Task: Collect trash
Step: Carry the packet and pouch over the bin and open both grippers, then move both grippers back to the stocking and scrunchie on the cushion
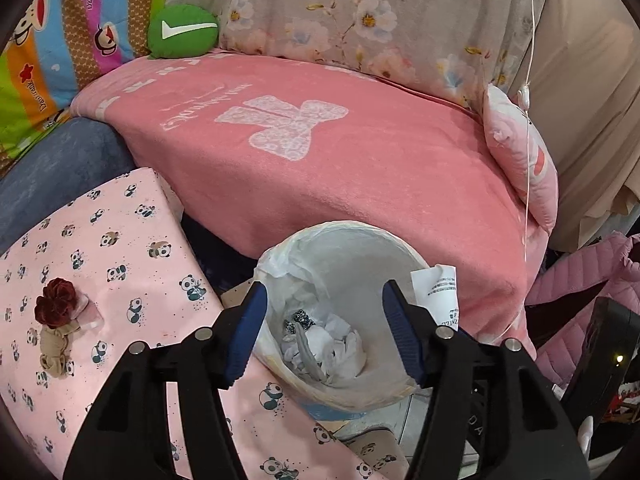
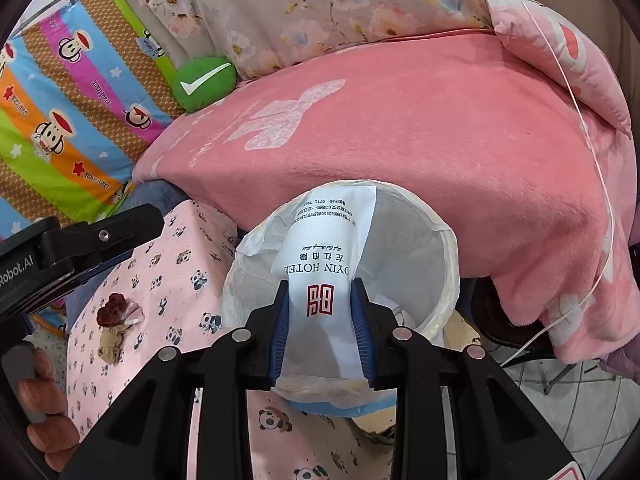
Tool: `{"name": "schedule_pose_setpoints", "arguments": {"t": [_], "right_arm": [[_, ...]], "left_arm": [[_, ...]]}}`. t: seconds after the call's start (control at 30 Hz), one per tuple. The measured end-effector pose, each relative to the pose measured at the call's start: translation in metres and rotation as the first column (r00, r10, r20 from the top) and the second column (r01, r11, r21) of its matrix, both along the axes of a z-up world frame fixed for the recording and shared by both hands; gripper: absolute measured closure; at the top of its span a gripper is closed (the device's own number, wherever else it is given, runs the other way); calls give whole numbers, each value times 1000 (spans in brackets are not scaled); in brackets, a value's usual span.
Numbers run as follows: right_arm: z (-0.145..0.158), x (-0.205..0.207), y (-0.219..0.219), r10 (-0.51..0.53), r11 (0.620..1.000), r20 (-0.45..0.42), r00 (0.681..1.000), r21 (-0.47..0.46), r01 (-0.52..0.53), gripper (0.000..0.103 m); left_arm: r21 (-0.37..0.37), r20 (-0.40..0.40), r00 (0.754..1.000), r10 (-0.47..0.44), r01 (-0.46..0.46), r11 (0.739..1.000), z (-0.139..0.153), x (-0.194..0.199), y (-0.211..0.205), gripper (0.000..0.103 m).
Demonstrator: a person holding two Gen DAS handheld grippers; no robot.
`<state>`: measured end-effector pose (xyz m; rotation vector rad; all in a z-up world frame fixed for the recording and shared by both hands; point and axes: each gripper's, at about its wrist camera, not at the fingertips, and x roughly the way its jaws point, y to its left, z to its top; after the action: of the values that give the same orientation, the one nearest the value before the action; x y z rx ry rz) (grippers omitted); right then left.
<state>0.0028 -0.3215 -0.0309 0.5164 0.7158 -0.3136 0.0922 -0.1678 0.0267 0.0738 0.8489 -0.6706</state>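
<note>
Right gripper: my black 2-finger right gripper with blue pads [image 2: 325, 330] was clenched on a white paper hotel packet printed with a red logo and black lettering [image 2: 326, 264], pinched between both pads.
Packet position: the paper packet stood above the mouth of a round wastebasket lined with a thin white plastic bag [image 2: 448, 240]; its far end leaned over the bin's back rim.
Packet from the left camera: only a white printed corner [image 1: 438, 286] showed, at the bin's right rim [image 1: 280, 252].
Left gripper: my black 2-finger left gripper with blue pads [image 1: 324, 332] hung released over the bin, jaws wide apart, holding nothing.
Bin contents: crumpled white paper scraps [image 1: 328, 344] and a small dark patterned piece lay at the bottom.
Left of the bin: a pink cloth printed with small pandas [image 1: 120, 248] carried a dark red fabric flower [image 1: 56, 306] touching a beige fabric scrunchie [image 1: 54, 350].
Behind the bin: a pink fleece blanket with a pale rabbit motif [image 1: 320, 168] covered a raised surface, and a round green cushion with a white tick [image 1: 182, 30] sat at its far-left corner.
Hand: fingers of my left hand [image 2: 44, 408] showed at the right camera's lower-left edge.
</note>
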Motion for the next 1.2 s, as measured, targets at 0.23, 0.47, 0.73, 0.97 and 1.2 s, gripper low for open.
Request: {"name": "schedule_pose_setpoints", "arguments": {"t": [0.23, 0.47, 0.73, 0.97, 1.2], "right_arm": [[2, 12, 5, 17, 1000, 0, 1000, -22, -17, 71], [7, 20, 10, 0, 1000, 22, 1000, -31, 0, 58], [17, 22, 21, 22, 999, 32, 999, -45, -20, 46], [24, 16, 38, 58, 997, 31, 998, -47, -56, 46], [28, 12, 69, 108, 993, 22, 994, -56, -106, 46]], "left_arm": [[25, 14, 999, 43, -44, 999, -2, 3, 13, 46], [54, 29, 997, 73, -74, 996, -6, 2, 27, 42], [44, 28, 993, 112, -113, 993, -9, 0, 47, 33], [41, 20, 990, 138, -139, 989, -10, -4, 64, 33], [40, 17, 984, 176, -177, 983, -13, -7, 86, 33]]}}
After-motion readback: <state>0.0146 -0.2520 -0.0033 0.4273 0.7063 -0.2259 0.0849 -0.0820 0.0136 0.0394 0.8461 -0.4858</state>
